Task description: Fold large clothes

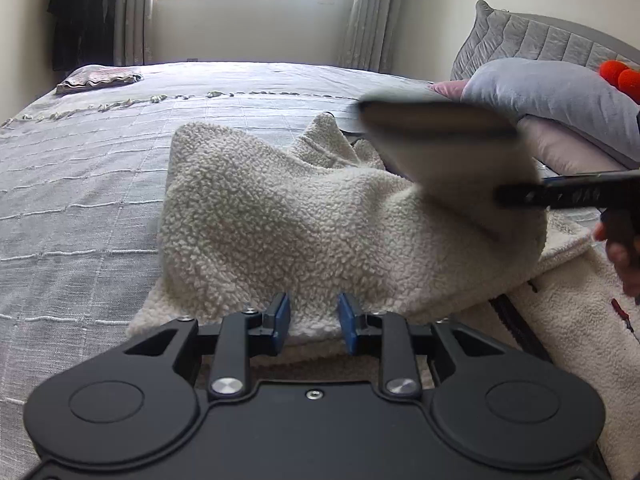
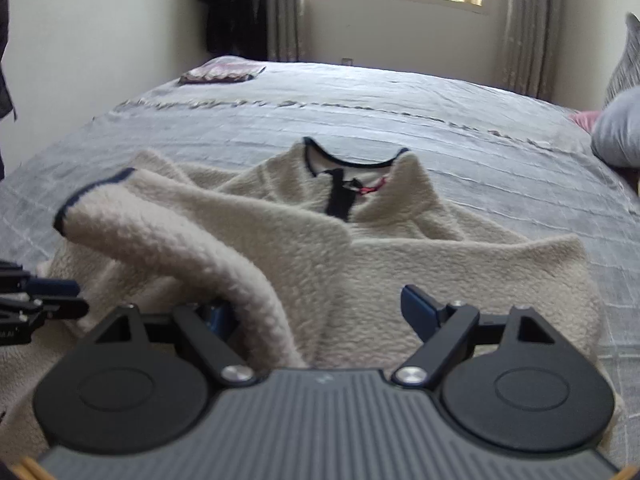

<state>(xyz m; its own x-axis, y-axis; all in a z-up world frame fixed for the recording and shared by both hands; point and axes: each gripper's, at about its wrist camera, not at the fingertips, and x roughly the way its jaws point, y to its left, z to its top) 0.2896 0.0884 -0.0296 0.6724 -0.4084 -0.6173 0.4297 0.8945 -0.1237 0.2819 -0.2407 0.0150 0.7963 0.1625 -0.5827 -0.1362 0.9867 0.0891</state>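
Blue-padded left gripper [image 1: 313,322], jaws narrowly parted with cream fleece between the pads; whether they pinch it cannot be told. Right gripper [image 2: 320,312], jaws spread wide, a sleeve [image 2: 168,240] draped across its left finger, not pinched. Cream fleece pullover [image 2: 360,248] with dark-trimmed collar lying partly folded on the grey bed [image 2: 440,120]. Folded cloth [image 1: 98,78] at the bed's far corner; grey pillow [image 1: 552,96] at the right.
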